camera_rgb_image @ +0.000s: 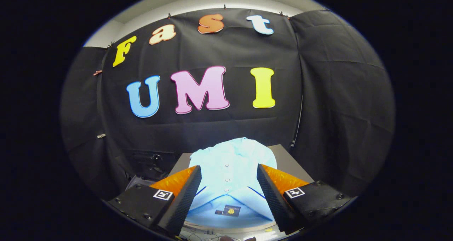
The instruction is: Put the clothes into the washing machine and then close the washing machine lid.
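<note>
Tongs (229, 175) standing apart, hovering over pale blue shirt (231, 170) lying flat, covering surface (288, 159) centre to near edge.

1 fisheye camera rides on the gripper (229, 172), looking forward along its 2 spread fingers (191, 191) and slightly down. The shirt (230, 163) on the table (290, 163) lies close below; the wall stands beyond.

Black-draped recording booth (336, 103)
</note>
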Demonstrator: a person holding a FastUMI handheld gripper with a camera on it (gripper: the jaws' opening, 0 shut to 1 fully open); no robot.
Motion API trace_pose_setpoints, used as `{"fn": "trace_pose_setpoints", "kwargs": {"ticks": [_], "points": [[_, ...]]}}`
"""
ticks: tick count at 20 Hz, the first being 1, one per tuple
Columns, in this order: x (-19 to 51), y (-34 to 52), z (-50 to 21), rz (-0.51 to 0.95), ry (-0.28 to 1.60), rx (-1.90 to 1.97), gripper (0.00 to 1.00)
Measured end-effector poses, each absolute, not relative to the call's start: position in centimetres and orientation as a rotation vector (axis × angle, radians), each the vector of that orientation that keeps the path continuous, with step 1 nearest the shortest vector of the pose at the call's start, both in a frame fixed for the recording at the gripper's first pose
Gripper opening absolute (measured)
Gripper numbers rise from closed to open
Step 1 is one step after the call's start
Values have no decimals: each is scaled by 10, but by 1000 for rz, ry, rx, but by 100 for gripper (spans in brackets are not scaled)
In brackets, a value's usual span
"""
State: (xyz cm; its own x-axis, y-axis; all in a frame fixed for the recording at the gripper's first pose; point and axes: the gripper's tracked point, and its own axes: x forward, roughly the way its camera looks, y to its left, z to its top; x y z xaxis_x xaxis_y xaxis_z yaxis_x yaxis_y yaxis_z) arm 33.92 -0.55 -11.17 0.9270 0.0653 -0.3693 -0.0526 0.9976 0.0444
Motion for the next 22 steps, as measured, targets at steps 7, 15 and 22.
{"fn": "trace_pose_setpoints", "kwargs": {"ticks": [7,15,22], "points": [[417,-2,-196,67,602,-6,99],[412,-3,-220,61,714,-40,24],[362,31,-146,82,595,83,12]]}}
